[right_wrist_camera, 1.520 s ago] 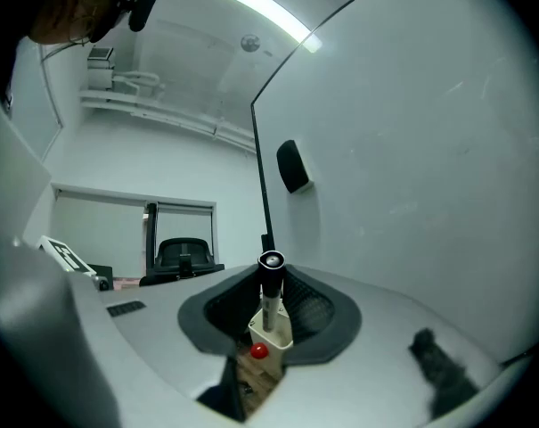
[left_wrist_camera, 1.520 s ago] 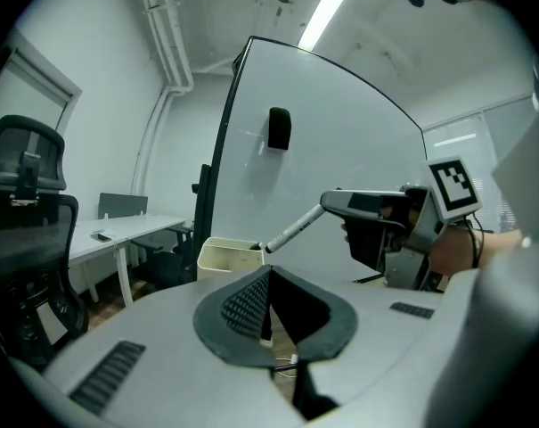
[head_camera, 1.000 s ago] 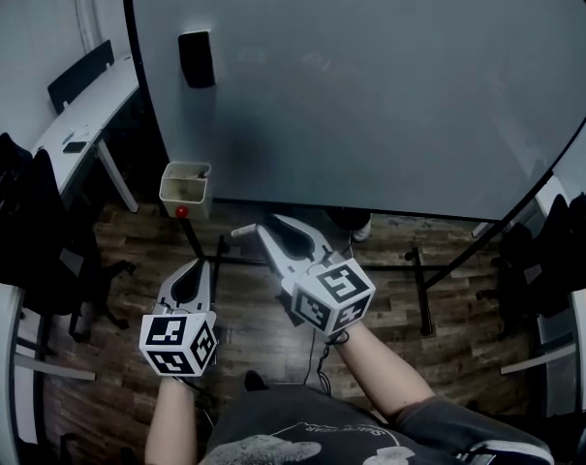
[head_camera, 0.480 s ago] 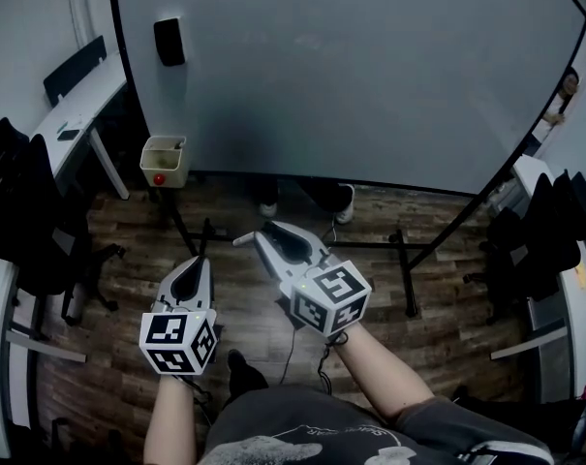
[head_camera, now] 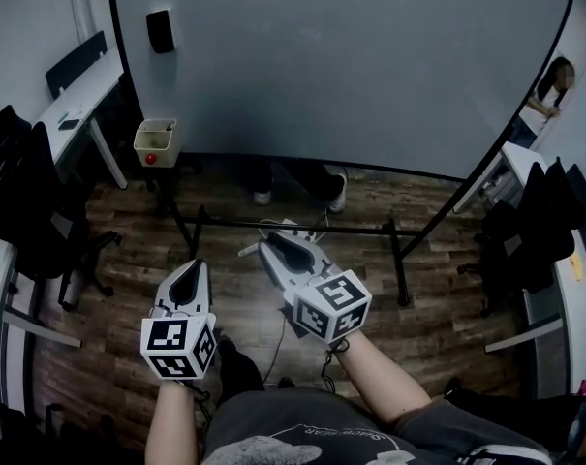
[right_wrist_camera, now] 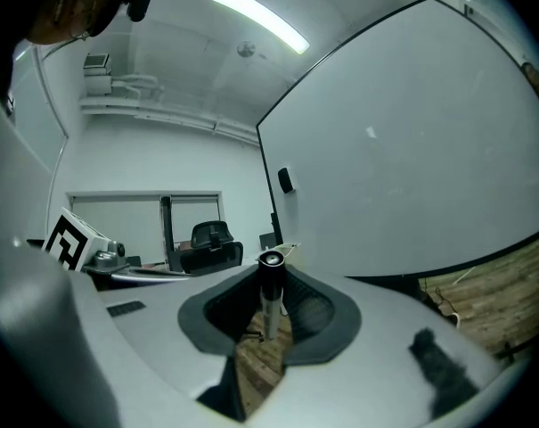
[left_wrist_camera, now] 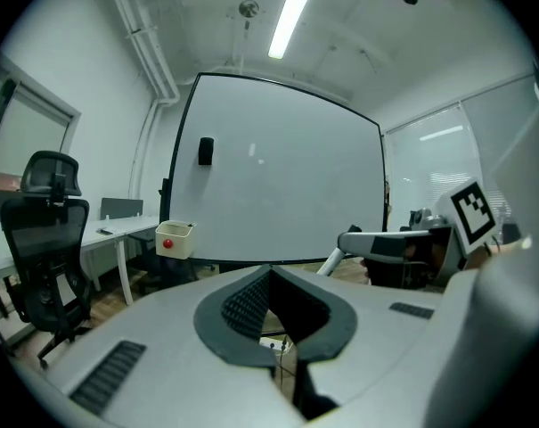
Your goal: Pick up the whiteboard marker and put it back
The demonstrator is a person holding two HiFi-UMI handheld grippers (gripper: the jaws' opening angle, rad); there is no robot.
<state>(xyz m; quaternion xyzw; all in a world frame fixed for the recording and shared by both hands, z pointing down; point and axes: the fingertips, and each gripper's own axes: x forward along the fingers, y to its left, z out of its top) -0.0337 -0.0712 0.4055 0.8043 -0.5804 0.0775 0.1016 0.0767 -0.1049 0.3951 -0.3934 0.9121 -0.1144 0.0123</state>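
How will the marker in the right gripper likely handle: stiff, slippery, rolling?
Probably stiff and light: the marker is a slim straight stick, unbent in the right gripper. Its round, smooth-looking barrel may swivel or slip in that grip, and would likely roll if laid flat.

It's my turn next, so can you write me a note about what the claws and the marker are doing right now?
Left claw: shut, nothing in it, held low in front of the person.
Right claw: shut on the whiteboard marker, which sits crosswise between its jaws.
Things: the whiteboard stands ahead, and a cream box is at its lower left corner, away from both claws.
Done: the marker is picked up.
Left: put it back. The cream box is probably its place, but the pictures don't confirm that.
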